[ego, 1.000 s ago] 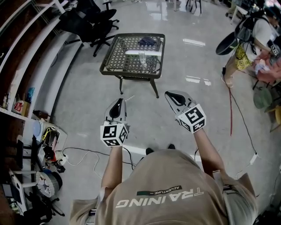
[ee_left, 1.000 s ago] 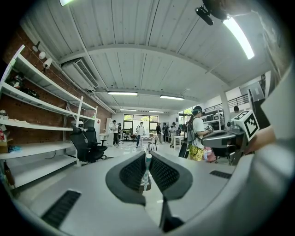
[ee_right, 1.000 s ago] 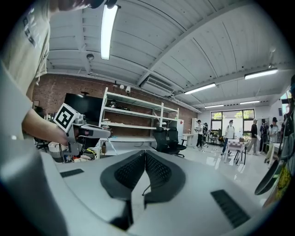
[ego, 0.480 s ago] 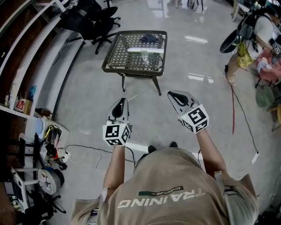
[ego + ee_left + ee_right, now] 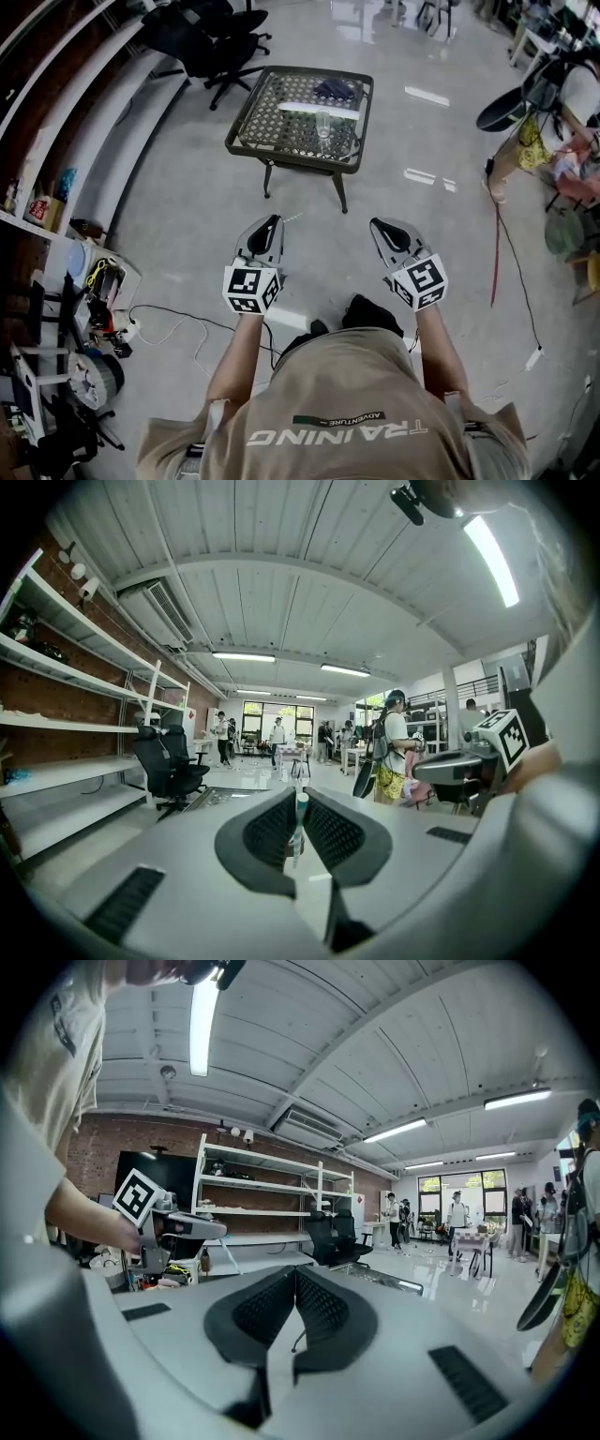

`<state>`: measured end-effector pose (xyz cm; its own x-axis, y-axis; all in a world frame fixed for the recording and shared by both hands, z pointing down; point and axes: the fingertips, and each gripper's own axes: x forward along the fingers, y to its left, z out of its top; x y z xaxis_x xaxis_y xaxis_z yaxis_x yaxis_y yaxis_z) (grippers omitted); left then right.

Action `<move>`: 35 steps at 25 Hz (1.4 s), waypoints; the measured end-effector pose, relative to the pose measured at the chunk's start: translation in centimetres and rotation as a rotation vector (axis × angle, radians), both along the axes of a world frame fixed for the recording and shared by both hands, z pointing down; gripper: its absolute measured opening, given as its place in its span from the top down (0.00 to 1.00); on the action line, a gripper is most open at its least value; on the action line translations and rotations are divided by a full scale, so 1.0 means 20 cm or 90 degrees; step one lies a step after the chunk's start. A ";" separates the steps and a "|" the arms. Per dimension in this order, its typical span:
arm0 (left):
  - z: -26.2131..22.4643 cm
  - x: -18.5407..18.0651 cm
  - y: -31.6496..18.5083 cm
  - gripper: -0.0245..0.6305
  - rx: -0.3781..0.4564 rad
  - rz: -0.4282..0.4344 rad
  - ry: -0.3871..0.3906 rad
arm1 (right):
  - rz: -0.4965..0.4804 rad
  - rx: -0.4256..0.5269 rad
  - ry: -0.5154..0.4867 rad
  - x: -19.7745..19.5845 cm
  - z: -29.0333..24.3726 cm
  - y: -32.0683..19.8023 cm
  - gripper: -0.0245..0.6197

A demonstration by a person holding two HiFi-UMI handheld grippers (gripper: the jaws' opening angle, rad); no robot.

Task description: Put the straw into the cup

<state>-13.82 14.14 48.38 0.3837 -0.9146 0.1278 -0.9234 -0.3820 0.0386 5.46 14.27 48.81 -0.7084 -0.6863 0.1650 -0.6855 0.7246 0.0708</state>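
A clear glass cup (image 5: 323, 123) stands on a low wicker-top table (image 5: 272, 141) a few steps ahead on the grey floor. My left gripper (image 5: 273, 219) is held out at waist height, short of the table, and is shut on a thin white straw (image 5: 292, 217) that pokes out past its tip. In the left gripper view the straw (image 5: 297, 823) stands upright between the closed jaws of the left gripper (image 5: 298, 799). My right gripper (image 5: 378, 225) is level with it on the right. Its jaws meet with nothing between them in the right gripper view (image 5: 294, 1274).
On the table lie a white strip (image 5: 305, 106) and a dark object (image 5: 336, 89). Black office chairs (image 5: 202, 33) stand behind it at the left. Shelving and cluttered gear (image 5: 84, 309) line the left wall. A red cable (image 5: 494, 253) and a person with bags (image 5: 562, 112) are at the right.
The table and cup have come nearer and lower in the head view as the person walks toward them. Both grippers keep their pose, the straw still held.
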 end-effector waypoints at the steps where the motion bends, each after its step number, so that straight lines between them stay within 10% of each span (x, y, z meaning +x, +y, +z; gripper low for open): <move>1: 0.01 0.00 -0.03 0.91 -0.002 0.002 0.001 | 0.000 -0.003 0.000 0.00 0.01 -0.03 0.94; 35: 0.02 0.02 -1.05 0.91 -0.020 -0.021 0.016 | -0.049 -0.017 0.008 -0.02 0.04 -1.14 0.93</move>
